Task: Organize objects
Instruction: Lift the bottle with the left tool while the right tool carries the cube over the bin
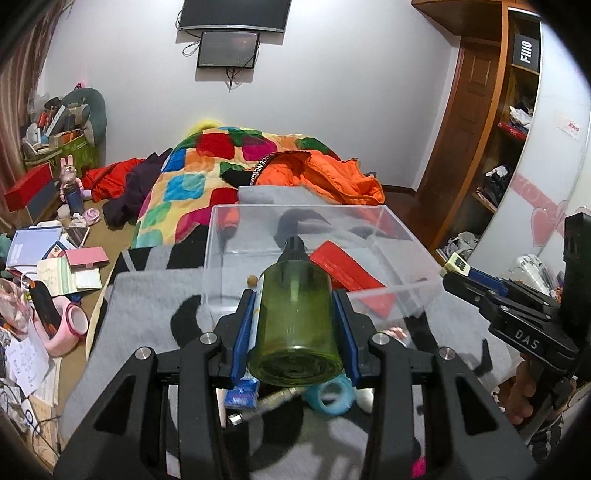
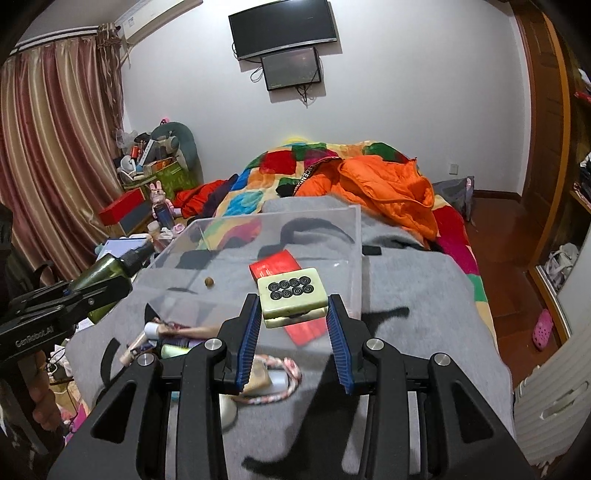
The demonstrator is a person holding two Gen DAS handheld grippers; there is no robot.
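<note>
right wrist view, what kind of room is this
Most likely a lived-in bedroom: a bed under a patchwork quilt, curtains at the window side, and a wall-mounted tv. A clear bin sits on the bed's grey blanket.

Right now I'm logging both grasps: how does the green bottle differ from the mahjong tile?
The green bottle is a translucent cylinder with a black cap; the mahjong tile is an opaque cream block with black circles. The bottle fills the left gripper; the tile looks small in the right gripper. Both are held near the clear bin.
</note>
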